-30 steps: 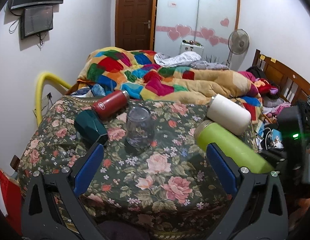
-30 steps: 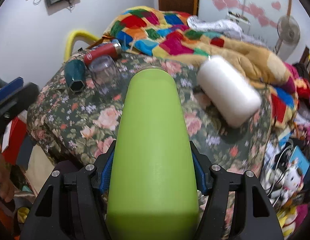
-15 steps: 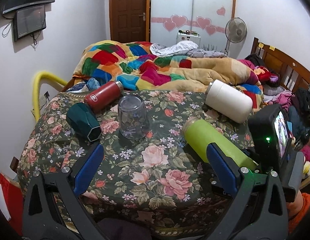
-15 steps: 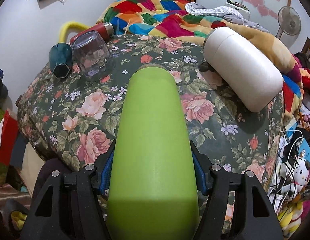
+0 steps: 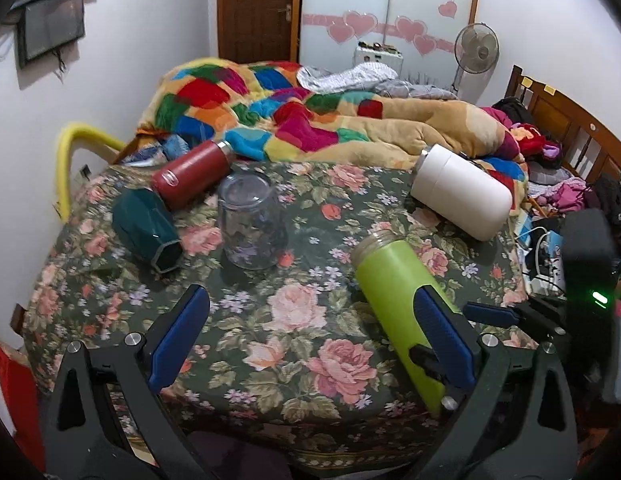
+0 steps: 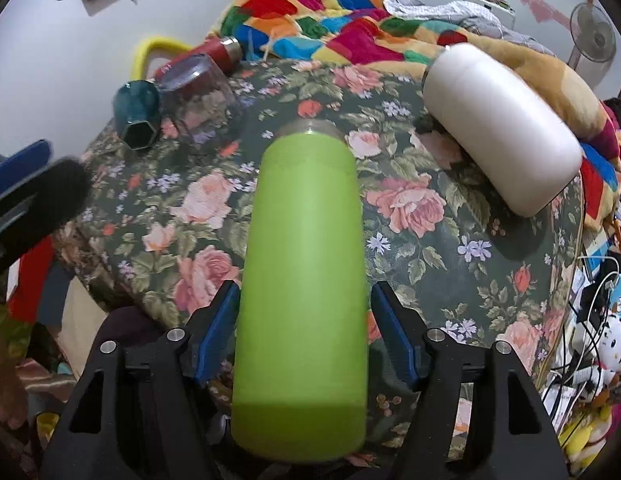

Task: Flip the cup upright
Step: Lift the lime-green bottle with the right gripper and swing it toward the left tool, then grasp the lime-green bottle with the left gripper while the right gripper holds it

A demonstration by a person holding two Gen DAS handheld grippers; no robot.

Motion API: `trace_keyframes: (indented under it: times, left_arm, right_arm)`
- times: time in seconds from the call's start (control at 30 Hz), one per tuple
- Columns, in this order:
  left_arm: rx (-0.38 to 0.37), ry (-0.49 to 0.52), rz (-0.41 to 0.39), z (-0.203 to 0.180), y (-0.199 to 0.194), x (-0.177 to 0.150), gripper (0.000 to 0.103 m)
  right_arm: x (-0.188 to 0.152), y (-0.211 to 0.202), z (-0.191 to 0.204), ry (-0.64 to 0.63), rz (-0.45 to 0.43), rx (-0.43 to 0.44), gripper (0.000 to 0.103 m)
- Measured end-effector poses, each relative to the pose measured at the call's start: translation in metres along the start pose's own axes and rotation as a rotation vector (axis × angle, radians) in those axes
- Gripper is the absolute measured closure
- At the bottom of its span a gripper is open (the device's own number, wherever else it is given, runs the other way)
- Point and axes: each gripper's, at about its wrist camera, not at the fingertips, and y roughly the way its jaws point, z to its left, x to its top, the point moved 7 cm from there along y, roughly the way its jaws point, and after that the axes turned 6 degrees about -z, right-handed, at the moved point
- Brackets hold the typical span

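— How far had we got with the flip?

— Hardly begun, we judged; the green cup (image 6: 302, 264) lay on its side on the surface (image 5: 270, 354), near its front right edge, mouth pointing away from us towards the bed (image 5: 350, 120); nothing had been tipped up yet.

— And the right gripper (image 6: 304, 292)?

— Its fingers (image 6: 220, 320) sat close on either side of the cup's lower half; we could not tell whether they truly squeezed it or only flanked it; a thin dark line showed at the right-hand pad.

— The left gripper (image 5: 312, 300)?

— Spread wide and holding nothing; it hung over the near edge, well apart from the cup's mouth.

— So what was left?

— In our view, everything that counts: a firm hold, a lift, a turn that brings the mouth up, and a steady set-down on the base; the white flask (image 5: 462, 196) lay just beyond, so the swing would want care.

— What differed from half a second before?

— Little in the cup itself; it was on its side then too, between the same fingers; in the right view it looked a touch narrower, and the left gripper (image 6: 30, 188) showed large at the left edge where it had barely shown; the glass (image 5: 250, 224), teal cup (image 5: 144, 228) and red flask (image 5: 190, 172) kept their places.
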Motion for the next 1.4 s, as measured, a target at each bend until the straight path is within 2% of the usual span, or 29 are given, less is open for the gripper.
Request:
trace_keyframes:
  times: [0.1,0.2,0.3,0.4,0.53,0.63,0.8,0.83,0.93,1.07,1.2,1.4]
  left_arm:
    - [-0.07,-0.052,0.078,-0.004,0.017,-0.003,0.0]
    - [-0.16,-0.11,0.169,-0.016,0.037,-0.009,0.001]
    - [-0.199,-0.128,0.248,-0.031,0.055,-0.018,0.005]
    - [-0.209,-0.139,0.321,-0.041,0.07,-0.026,0.014]
    - [-0.209,-0.149,0.383,-0.046,0.086,-0.032,0.019]
    - [-0.168,-0.146,0.419,-0.041,0.1,-0.035,0.021]
    - [-0.145,-0.148,0.458,-0.037,0.113,-0.037,0.037]
    - [-0.146,-0.151,0.465,-0.037,0.115,-0.038,0.037]
    - [-0.153,-0.136,0.461,-0.041,0.118,-0.037,0.037]
    - [-0.168,-0.104,0.407,-0.047,0.111,-0.032,0.039]
    - [-0.156,-0.087,0.333,-0.046,0.091,-0.014,0.041]
    - [-0.155,-0.006,0.166,-0.05,0.038,0.022,0.041]
  right_arm:
    - [-0.001,-0.016,-0.003,0.004,-0.028,-0.016,0.036]
    - [-0.004,-0.04,-0.02,0.024,-0.076,-0.069,0.036]
    - [-0.007,-0.06,-0.039,0.071,-0.107,-0.104,0.033]
    - [-0.012,-0.075,-0.061,0.146,-0.133,-0.127,0.032]
    - [-0.016,-0.082,-0.076,0.221,-0.148,-0.14,0.032]
    - [-0.018,-0.087,-0.076,0.235,-0.158,-0.142,0.032]
    - [-0.016,-0.092,-0.067,0.204,-0.179,-0.146,0.032]
    - [-0.015,-0.092,-0.065,0.196,-0.184,-0.145,0.032]
    - [-0.012,-0.093,-0.057,0.182,-0.195,-0.128,0.032]
    - [-0.009,-0.096,-0.051,0.17,-0.205,-0.129,0.032]
    - [-0.006,-0.102,-0.048,0.159,-0.218,-0.14,0.032]
    - [-0.001,-0.106,-0.047,0.136,-0.23,-0.155,0.032]
